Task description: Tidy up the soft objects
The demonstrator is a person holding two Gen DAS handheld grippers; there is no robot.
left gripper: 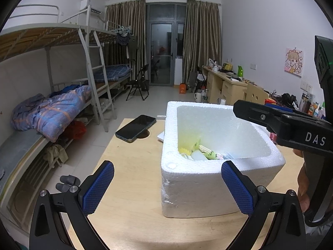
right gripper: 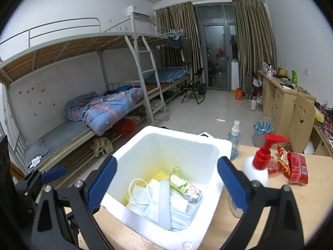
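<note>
The foam box (left gripper: pixel 208 179) is seen close-up from the left wrist view, low over the table's (left gripper: pixel 133 225) near edge, angled down. From the right wrist view it's looked into from higher up. Box, bunk beds (right gripper: pixel 83 108) and curtained door (right gripper: pixel 216 54) are shared.

A phone (left gripper: pixel 135 128) lies on the table (left gripper: pixel 133 162) – pump bottle (right gripper: pixel 257 167), spray bottle (right gripper: pixel 234 139) and red snack packets (right gripper: pixel 296 166) nearby

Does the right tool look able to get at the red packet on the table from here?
Probably yes: the right tool is open and empty, and the red packet lies exposed; only the pump bottle stands partly between.
</note>
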